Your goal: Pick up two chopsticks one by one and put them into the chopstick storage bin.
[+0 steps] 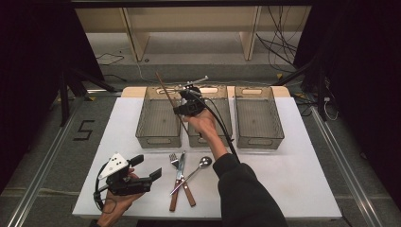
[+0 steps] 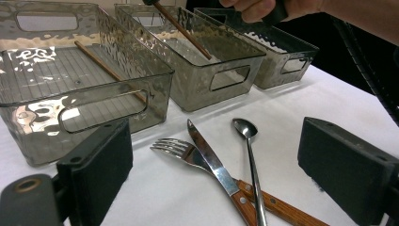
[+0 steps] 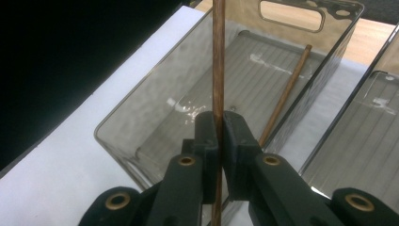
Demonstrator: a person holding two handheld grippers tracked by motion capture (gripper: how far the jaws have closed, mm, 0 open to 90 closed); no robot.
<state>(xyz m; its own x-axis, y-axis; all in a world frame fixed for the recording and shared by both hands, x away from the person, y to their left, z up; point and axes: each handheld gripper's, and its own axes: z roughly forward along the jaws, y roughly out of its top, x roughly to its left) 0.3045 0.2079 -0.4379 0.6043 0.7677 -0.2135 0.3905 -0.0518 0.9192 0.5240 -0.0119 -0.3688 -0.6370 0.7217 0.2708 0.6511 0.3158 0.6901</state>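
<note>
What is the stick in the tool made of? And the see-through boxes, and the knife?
The stick clamped in the right tool looks like brown wood: matte, with fine grain. The boxes look like smoky clear plastic; you see through their rippled, glossy walls. The knife seems to have a shiny, mirror-like metal blade and a wooden handle with pale rivets.

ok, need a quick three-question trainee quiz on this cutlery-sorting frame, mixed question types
1. True or false: the right tongs are shut on a thin brown wooden chopstick.
2. Which clear grey plastic bin already holds a second chopstick: A left, B middle, C right?
3. Name the three loose items on the white table in front of the bins.

Key: 1 true. 2 A, the left bin. 3 wood-handled fork, wood-handled knife, metal spoon.
</note>
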